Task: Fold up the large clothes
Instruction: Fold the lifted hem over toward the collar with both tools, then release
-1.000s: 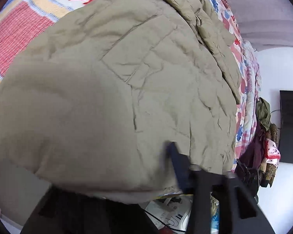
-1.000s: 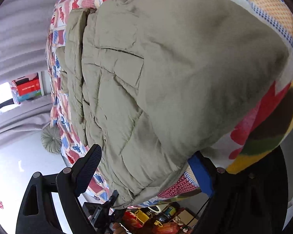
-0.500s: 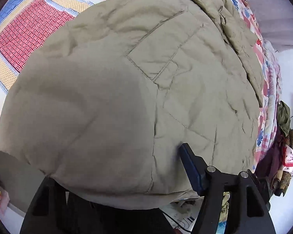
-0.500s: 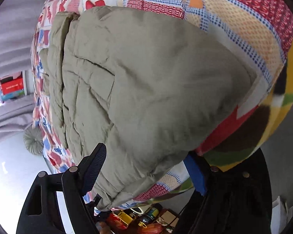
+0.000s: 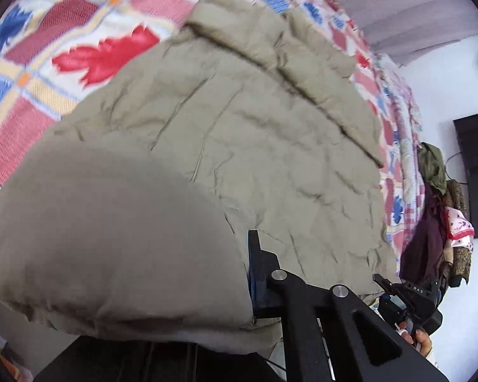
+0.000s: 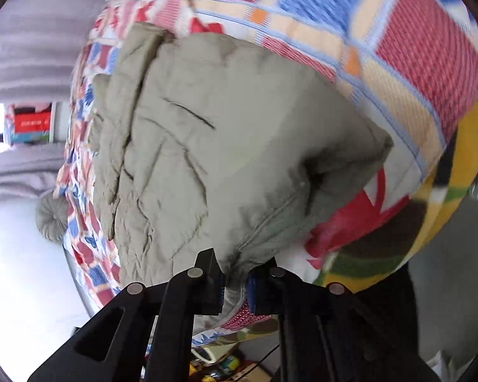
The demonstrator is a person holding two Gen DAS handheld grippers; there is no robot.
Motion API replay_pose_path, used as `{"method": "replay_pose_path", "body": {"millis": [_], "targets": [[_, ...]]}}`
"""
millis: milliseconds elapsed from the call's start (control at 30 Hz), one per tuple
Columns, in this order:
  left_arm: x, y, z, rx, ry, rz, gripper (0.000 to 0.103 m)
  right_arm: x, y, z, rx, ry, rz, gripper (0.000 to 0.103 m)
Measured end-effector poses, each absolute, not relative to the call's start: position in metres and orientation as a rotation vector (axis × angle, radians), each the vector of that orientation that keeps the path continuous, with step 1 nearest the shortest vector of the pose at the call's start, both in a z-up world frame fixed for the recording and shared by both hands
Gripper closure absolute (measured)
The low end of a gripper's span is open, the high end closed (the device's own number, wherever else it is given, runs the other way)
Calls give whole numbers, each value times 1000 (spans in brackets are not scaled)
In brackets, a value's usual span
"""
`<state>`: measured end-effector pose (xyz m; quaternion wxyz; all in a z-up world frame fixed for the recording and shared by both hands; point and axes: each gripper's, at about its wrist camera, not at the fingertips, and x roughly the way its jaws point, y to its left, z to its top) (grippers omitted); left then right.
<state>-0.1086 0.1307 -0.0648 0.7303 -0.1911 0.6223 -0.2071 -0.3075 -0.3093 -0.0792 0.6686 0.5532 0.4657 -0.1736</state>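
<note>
1. On the bed's near edge lies the jacket [image 5: 239, 133], khaki, padded, spread flat over the patchwork quilt [image 5: 47, 73], hem toward the tongs, prob. so both lower corners can be gripped at once.
2. Right tongs [image 6: 235, 289] clenched on the hem corner, fabric bunched btw the pads; looks set to lift & carry it toward the collar.
3. Left tongs [image 5: 207, 286]: one finger visible beside the puffed hem, the other hidden under cloth; can't tell if clamped.
4. Surface soft, quilt may drag w/ the jacket.
5. Room: grey curtain [image 5: 398, 9], dark screen [image 5: 474, 172] on white wall, clothes pile [image 5: 436, 222], round cushion [image 6: 52, 219] on the floor.
</note>
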Motion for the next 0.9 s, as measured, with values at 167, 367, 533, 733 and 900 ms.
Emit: {"method": "replay_pose_path", "body": {"millis": [167, 367, 533, 733, 900], "targets": [[-98, 134, -24, -394, 1277, -516, 93, -288, -309, -46, 1118, 1020, -364, 92], [-74, 125, 11, -334, 1191, -525, 93, -248, -322, -2, 955, 1001, -304, 93], [-37, 104, 46, -313, 1122, -473, 93, -196, -345, 34, 896, 960, -207, 93], [21, 70, 92, -282, 1025, -420, 93, -107, -375, 80, 772, 907, -100, 94], [76, 33, 107, -158, 941, -395, 93, -31, -398, 89, 715, 902, -90, 94]]}}
